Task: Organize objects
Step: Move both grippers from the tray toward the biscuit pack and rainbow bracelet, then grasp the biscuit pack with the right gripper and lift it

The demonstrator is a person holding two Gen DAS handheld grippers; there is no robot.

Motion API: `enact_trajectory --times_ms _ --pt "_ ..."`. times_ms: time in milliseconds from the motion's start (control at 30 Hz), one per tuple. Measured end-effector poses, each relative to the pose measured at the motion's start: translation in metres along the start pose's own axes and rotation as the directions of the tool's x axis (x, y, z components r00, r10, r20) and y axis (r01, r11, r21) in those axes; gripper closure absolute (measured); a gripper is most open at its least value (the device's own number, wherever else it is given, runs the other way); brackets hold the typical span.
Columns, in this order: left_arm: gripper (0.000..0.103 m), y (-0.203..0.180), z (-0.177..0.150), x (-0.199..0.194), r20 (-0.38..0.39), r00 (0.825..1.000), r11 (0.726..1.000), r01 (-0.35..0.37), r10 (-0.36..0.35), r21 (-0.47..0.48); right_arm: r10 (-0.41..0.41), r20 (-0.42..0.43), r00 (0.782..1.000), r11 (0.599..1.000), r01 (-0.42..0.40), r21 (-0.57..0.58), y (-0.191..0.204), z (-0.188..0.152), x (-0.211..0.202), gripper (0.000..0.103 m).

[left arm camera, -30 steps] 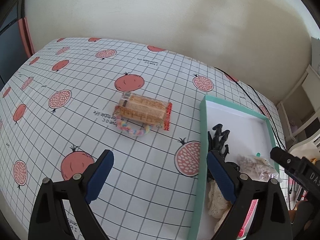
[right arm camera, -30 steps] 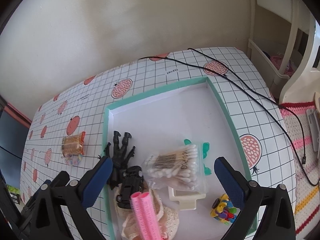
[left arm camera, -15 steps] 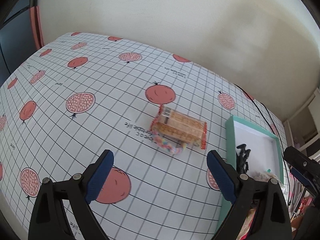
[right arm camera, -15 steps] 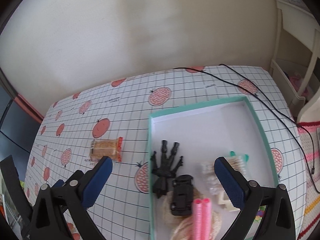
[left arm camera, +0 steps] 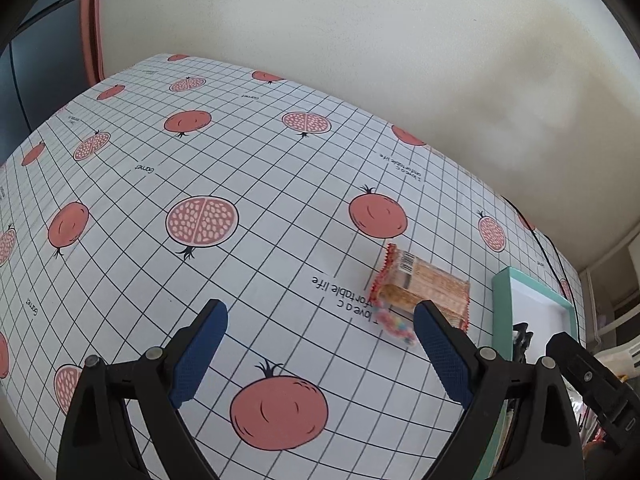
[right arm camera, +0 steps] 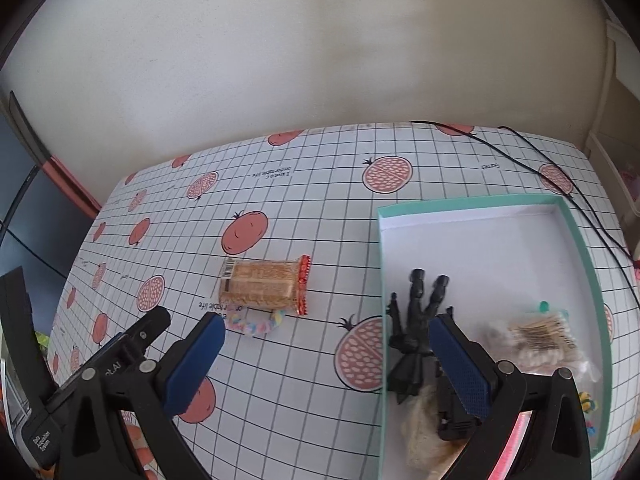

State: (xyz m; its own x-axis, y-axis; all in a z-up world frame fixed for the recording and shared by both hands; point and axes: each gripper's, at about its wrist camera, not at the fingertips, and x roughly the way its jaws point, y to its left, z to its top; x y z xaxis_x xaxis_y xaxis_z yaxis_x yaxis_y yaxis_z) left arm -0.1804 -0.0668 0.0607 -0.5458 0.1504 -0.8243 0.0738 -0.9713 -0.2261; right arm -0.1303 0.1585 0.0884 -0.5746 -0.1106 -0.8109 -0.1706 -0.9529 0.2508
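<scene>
With both grippers' jaws wide apart and empty, the cracker packet (right arm camera: pixel 262 286) lay at centre frame on the desk (right arm camera: pixel 320 208), touching the pastel bracelet (right arm camera: pixel 256 324), so a careless grab risked snagging both outside the box (right arm camera: pixel 588 248).

Both views are bright with soft, even daylight, so the gridded surface (right arm camera: pixel 320 240) and the cream wall (left arm camera: pixel 360 40) read clearly, shadows under things are faint and short, and no hard glare shows. The fisheye lenses bow the grid lines strongly toward the rims, where dark vignetted corners close in. In the left wrist view the pastel bracelet (left arm camera: pixel 394 326) looks smeared by blur, while the right wrist view stays sharp apart from mild softness at the edges.
</scene>
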Motion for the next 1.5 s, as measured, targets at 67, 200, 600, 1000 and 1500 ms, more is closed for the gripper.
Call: enact_trajectory --times_ms 67,200,600,1000,1500 --pt "0.009 0.002 0.001 0.005 -0.01 1.0 1.0 0.002 -0.002 0.003 0.009 0.0 1.0 1.0 -0.009 -0.006 0.004 -0.001 0.003 0.0" --pt "0.009 0.0 -0.001 0.015 -0.035 0.999 1.0 0.01 -0.01 0.008 -0.011 0.022 1.0 0.999 0.012 -0.042 0.01 0.002 0.004 0.0" --pt "0.009 -0.039 -0.003 0.047 -0.055 0.998 0.996 0.02 -0.015 0.09 -0.008 0.029 1.0 0.998 0.01 -0.054 0.006 0.021 0.033 0.0" --pt "0.009 -0.045 -0.013 0.079 -0.084 0.994 0.987 -0.057 0.071 0.153 0.026 -0.015 1.0 0.995 -0.027 -0.097 0.016 0.027 0.074 0.0" --pt "0.009 -0.032 -0.007 0.082 -0.108 0.978 0.97 -0.158 0.18 0.187 0.068 -0.091 0.994 0.984 -0.082 -0.157 0.038 0.014 0.102 0.005"
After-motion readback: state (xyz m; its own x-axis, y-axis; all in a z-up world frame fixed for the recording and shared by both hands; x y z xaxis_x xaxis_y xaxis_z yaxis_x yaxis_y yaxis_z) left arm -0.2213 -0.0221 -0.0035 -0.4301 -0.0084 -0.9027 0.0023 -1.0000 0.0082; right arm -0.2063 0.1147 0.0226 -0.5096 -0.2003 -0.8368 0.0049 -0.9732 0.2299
